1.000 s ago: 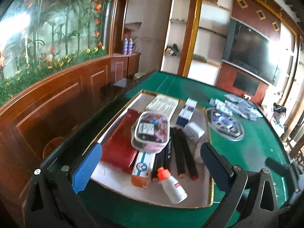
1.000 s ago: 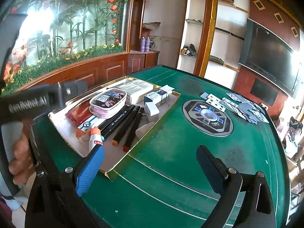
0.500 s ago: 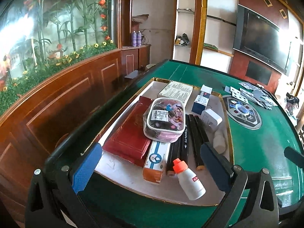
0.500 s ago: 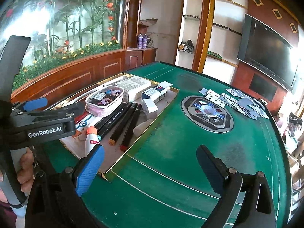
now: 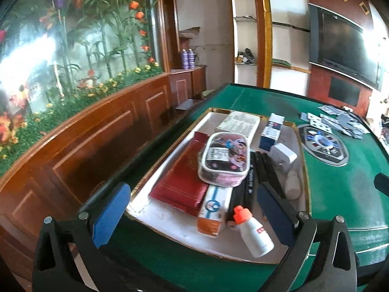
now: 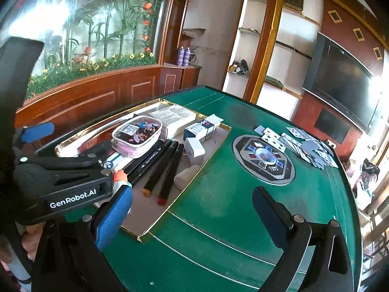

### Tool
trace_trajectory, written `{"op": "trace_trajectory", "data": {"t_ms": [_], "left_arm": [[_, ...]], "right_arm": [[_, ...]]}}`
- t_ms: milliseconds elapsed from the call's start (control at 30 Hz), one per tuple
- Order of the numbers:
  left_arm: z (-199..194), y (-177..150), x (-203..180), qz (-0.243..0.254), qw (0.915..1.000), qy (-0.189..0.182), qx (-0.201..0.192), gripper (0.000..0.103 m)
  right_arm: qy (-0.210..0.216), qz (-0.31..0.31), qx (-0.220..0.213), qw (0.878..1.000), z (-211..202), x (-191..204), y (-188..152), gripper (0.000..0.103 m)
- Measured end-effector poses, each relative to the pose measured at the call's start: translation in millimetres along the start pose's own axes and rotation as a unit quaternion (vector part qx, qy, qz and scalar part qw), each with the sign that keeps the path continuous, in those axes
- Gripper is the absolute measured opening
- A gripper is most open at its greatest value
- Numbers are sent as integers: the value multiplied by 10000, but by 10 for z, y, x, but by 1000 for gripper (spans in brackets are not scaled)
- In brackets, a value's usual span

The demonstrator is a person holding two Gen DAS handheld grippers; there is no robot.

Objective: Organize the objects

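A gold-rimmed shallow tray [image 5: 170, 226] [image 6: 194, 177] lies on the green table. In it are a red book [image 5: 184, 185], a pink pencil pouch [image 5: 225, 161] [image 6: 137, 137], an orange-and-white box [image 5: 214, 210], black markers [image 5: 252, 182] [image 6: 158, 163], a white bottle with an orange cap [image 5: 254, 233], white and blue boxes [image 5: 271, 133] [image 6: 201, 130]. My left gripper [image 5: 192, 213] is open just above the tray's near end. My right gripper [image 6: 194, 216] is open over the table by the tray's right corner. The left gripper's body [image 6: 60, 177] shows in the right wrist view.
A round game console [image 6: 263, 158] is set into the table's middle, with scattered playing cards [image 6: 299, 143] behind it. A wooden wall panel [image 5: 85, 146] with a flower display runs along the left. Shelves and a wall TV [image 6: 340, 82] stand behind the table.
The left gripper has moved in closer over the tray's near end and shows more in the right wrist view. The right gripper has shifted slightly. Both stay open.
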State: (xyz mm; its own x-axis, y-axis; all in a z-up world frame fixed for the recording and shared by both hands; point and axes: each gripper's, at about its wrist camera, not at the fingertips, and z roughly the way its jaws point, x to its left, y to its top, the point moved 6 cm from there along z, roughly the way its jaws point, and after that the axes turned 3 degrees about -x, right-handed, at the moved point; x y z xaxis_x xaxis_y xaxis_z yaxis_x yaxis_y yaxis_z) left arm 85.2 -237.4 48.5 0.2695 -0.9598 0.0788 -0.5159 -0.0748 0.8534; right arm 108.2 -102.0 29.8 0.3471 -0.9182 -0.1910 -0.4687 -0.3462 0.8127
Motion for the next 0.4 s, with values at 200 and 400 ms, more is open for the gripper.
{"op": "trace_trajectory", "data": {"t_ms": [200, 400], "left_arm": [[-1, 12, 47, 44, 9997, 225, 16, 103], [20, -24, -29, 93, 9997, 83, 222, 103]], "right_arm": [[4, 11, 153, 9999, 60, 2, -40, 101], [-22, 60, 161, 9998, 57, -32, -41, 101]]}}
